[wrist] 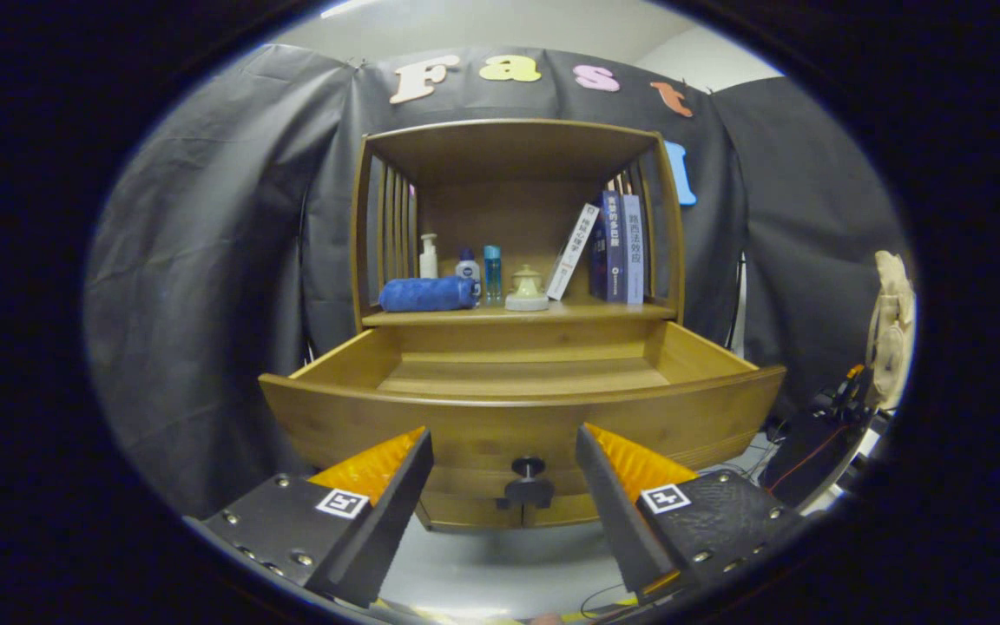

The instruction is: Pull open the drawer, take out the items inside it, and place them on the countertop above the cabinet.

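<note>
1. Gripper [504, 451] – fingers spread wide, holding nothing, pointed at the drawer front.
2. Small dark round knob [528, 483] sits between the fingers, apart from both.
3. Light brown wooden drawer [517, 417] is pulled open just ahead of the fingers; the visible part of its floor is bare, the near part hidden by the front panel.
4. Above it, the wooden cabinet surface [604, 311] carries a rolled blue towel [427, 294], white pump bottle [429, 257], small white bottle with blue cap [467, 266], slim blue bottle [492, 273], cream lidded ceramic pot [526, 289].
5. Leaning white book [572, 252] – beside upright blue books [620, 247] at the surface's right end.
</note>
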A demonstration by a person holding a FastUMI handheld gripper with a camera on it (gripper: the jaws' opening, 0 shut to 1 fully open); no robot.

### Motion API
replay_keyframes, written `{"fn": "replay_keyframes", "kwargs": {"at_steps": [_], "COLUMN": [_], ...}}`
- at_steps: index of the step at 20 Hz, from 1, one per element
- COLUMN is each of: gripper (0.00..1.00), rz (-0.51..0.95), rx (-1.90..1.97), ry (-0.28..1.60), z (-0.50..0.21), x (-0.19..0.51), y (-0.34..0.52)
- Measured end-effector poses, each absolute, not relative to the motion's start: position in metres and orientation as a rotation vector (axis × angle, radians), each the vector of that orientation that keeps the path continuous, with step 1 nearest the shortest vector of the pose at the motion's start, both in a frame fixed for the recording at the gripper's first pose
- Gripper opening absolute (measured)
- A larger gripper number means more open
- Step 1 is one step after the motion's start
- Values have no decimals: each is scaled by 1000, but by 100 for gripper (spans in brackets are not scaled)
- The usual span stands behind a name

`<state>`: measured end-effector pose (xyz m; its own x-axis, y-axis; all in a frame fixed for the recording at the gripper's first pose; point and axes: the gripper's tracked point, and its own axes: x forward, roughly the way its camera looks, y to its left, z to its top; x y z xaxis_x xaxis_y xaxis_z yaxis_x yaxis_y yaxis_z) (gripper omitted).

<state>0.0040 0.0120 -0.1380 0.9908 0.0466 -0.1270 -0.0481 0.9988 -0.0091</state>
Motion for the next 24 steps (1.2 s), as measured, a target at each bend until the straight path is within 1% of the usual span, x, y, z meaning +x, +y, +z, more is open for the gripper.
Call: {"fn": "replay_keyframes", "kwargs": {"at_steps": [6, 9, 15, 24], "gripper": [98, 98, 98, 98], "rz": [2, -11, 16, 26], "rx": [3, 16, 6, 24], "ry": [176, 153, 121, 139], "z": [-175, -181, -180, -170], "x": [42, 51, 66, 129], "y": [-4, -6, -7, -5]}}
